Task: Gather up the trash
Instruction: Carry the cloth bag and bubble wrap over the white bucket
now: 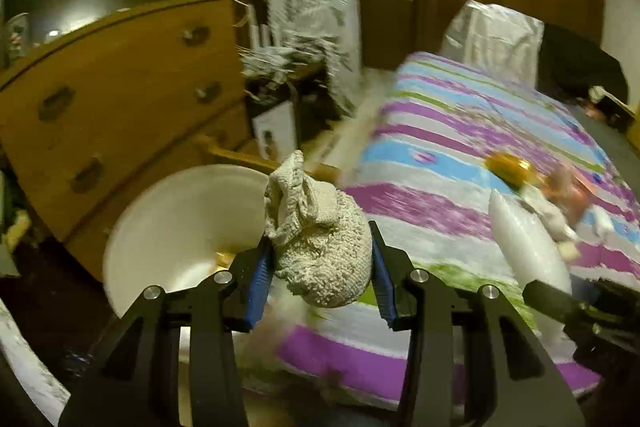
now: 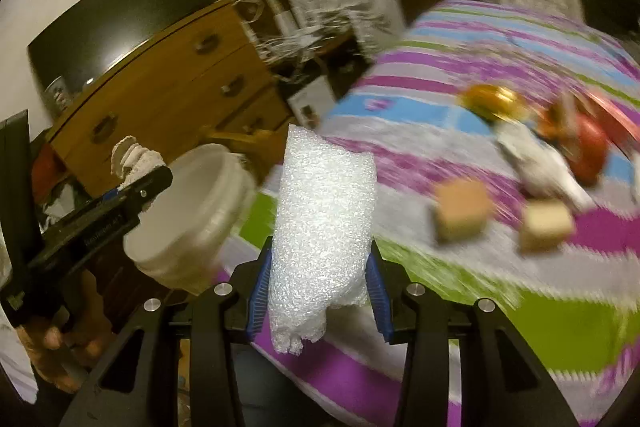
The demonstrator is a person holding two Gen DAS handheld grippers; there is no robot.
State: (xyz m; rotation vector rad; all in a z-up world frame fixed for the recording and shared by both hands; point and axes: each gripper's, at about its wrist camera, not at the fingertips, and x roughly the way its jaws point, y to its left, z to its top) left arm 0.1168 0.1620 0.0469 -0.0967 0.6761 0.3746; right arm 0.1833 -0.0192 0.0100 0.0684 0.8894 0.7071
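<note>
My left gripper [image 1: 320, 247] is shut on a crumpled grey paper towel [image 1: 320, 243], held just right of a white bucket [image 1: 172, 223] whose open mouth faces the camera. My right gripper [image 2: 318, 259] is shut on a white foam sheet [image 2: 320, 227] that stands up between its blue pads. In the right wrist view the left gripper [image 2: 136, 183] with the crumpled grey paper towel [image 2: 134, 157] hangs beside the white bucket [image 2: 192, 219], carried by a person's hand [image 2: 60, 347]. The foam sheet [image 1: 524, 239] shows at the right of the left wrist view too.
A striped bed cover [image 1: 460, 163] fills the right side. On it lie a gold round thing [image 2: 492, 103], a red thing [image 2: 592, 147], two tan cubes [image 2: 464, 211] and a pale wrapper [image 2: 536, 163]. A wooden chest of drawers [image 1: 120, 99] stands left, behind the bucket.
</note>
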